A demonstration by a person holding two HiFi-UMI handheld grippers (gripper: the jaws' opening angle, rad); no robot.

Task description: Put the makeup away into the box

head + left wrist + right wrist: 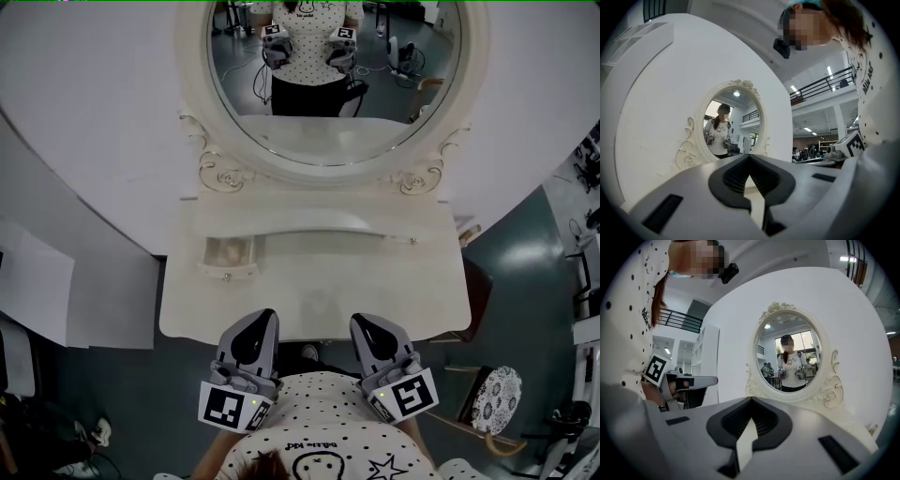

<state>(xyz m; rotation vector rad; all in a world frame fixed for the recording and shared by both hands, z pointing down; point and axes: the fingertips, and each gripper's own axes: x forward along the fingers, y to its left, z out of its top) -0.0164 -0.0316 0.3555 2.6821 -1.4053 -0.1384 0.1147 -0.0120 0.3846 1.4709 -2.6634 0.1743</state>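
**Far left.** White sheets (37, 291) lie flat on the dark floor, beside the large white backing panel (103, 122) that rises behind the furniture

**Left of centre.** Small clear box (230, 253) (or a shallow drawer front, cannot tell which) sits at the left end of the raised shelf of the dressing table (309, 300), just under the mirror's scrolled base. What it holds is too small to make out

**Left gripper** (261, 317). Held at the table's near edge, close against the person's dotted shirt (319, 422), pointing level towards the mirror. Its own view shows the jaws closed tip to tip with nothing between them. Its marker cube (230, 408) is at the rear, nearest the body

**Centre.** Round mirror (333, 84) in a cream frame with rose scrolls stands upright at the back of the table. It reflects the person holding both grippers at chest height

**Right gripper** (364, 321). Held just beside the left one, apart from it and parallel, at the same near edge. Its jaws are shut together and empty, and its marker cube (405, 394) is at the rear

**Far right.** Round white seat with dark dots (495, 398) on a wooden frame stands on the floor, well apart from the table
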